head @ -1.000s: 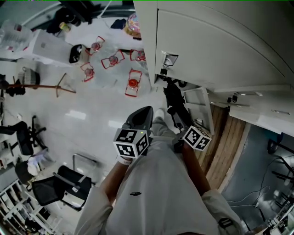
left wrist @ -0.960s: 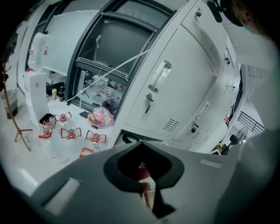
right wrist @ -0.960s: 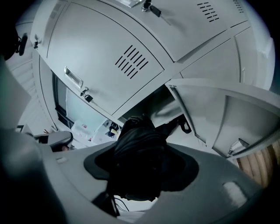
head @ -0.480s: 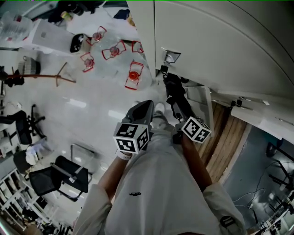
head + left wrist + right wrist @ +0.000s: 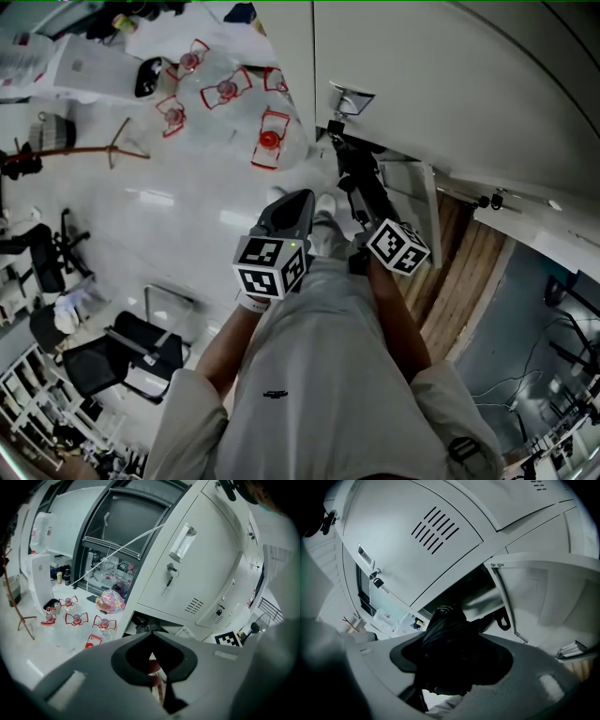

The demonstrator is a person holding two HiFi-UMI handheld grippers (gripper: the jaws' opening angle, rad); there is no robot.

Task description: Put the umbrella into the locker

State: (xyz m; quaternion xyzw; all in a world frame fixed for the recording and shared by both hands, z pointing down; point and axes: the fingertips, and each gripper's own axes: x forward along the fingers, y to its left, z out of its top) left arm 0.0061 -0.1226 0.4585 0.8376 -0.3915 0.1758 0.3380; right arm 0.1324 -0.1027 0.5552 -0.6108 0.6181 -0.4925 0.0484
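Observation:
A black folded umbrella (image 5: 356,183) is clamped in my right gripper (image 5: 367,223), which is shut on it. In the right gripper view the umbrella (image 5: 447,630) fills the space between the jaws. Its far end points at the dark open compartment (image 5: 476,588) at the bottom of the white locker (image 5: 422,94). That compartment's door (image 5: 548,597) stands swung open on the right. My left gripper (image 5: 298,199) hangs beside it over the floor. Its jaws meet at the tips (image 5: 152,634), with nothing between them.
Several water bottles with red handles (image 5: 267,150) stand on the floor left of the locker, and a colourful round helmet (image 5: 111,601) lies near them. A coat stand (image 5: 84,150) and office chairs (image 5: 122,366) are further left. The upper locker doors are closed.
My right gripper has edged toward the open compartment with the umbrella still in it. My left gripper has sunk a little. Neither grip has changed.

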